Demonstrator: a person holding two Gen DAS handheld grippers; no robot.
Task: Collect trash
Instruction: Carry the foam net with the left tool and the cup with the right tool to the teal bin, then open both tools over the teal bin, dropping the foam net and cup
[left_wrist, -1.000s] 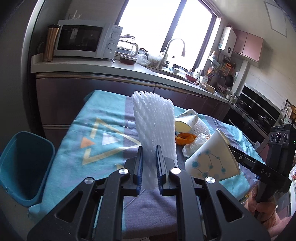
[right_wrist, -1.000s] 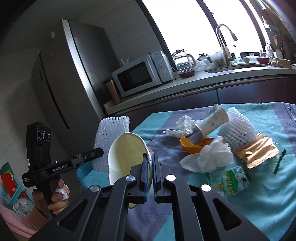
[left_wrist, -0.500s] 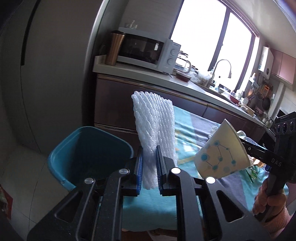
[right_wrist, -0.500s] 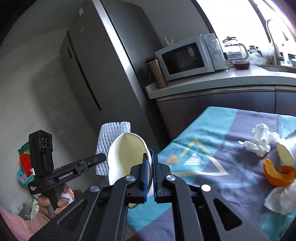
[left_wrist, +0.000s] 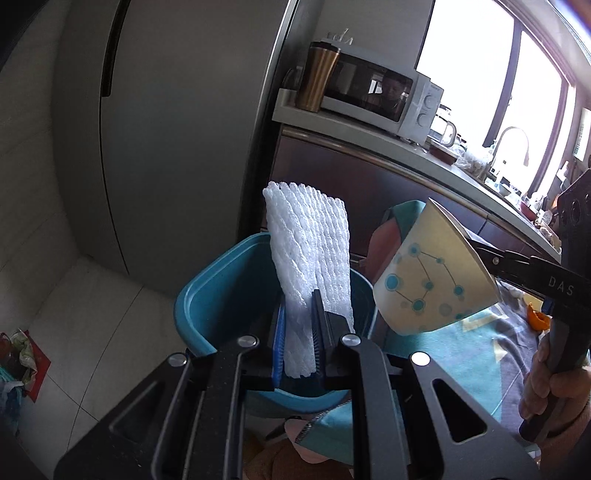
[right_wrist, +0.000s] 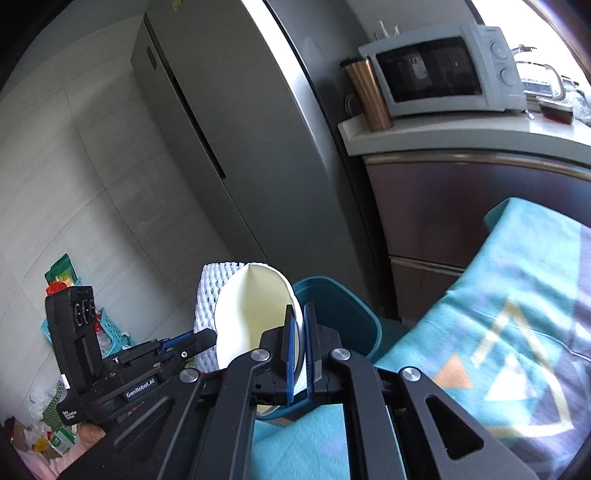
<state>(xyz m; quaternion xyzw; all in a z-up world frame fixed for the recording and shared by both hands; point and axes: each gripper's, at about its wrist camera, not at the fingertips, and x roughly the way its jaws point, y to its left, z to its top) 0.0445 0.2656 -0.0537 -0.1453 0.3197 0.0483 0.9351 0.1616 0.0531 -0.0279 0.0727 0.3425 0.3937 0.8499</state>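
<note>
White foam net (left_wrist: 308, 254) pinched by left gripper (left_wrist: 299, 328), apparently over bin (left_wrist: 221, 291).

The foam net sleeve (left_wrist: 308, 258) stands upright between the jaws of the left gripper (left_wrist: 298, 332), directly over the open bin (left_wrist: 207, 295) on the floor. The bin sits against the corner of the cloth-covered tabletop (right_wrist: 517, 295), with the refrigerator (left_wrist: 177, 129) behind it. To the sleeve's right, the paper cup (left_wrist: 432, 280) hangs tilted in the right gripper (right_wrist: 300, 347), whose jaws pinch its rim, beside the bin's edge. Right of the refrigerator runs a kitchen counter (left_wrist: 388, 144) carrying a tumbler (left_wrist: 317, 77), then a microwave (left_wrist: 380, 96). An orange peel (left_wrist: 537, 319) lies on the tabletop further right.
</note>
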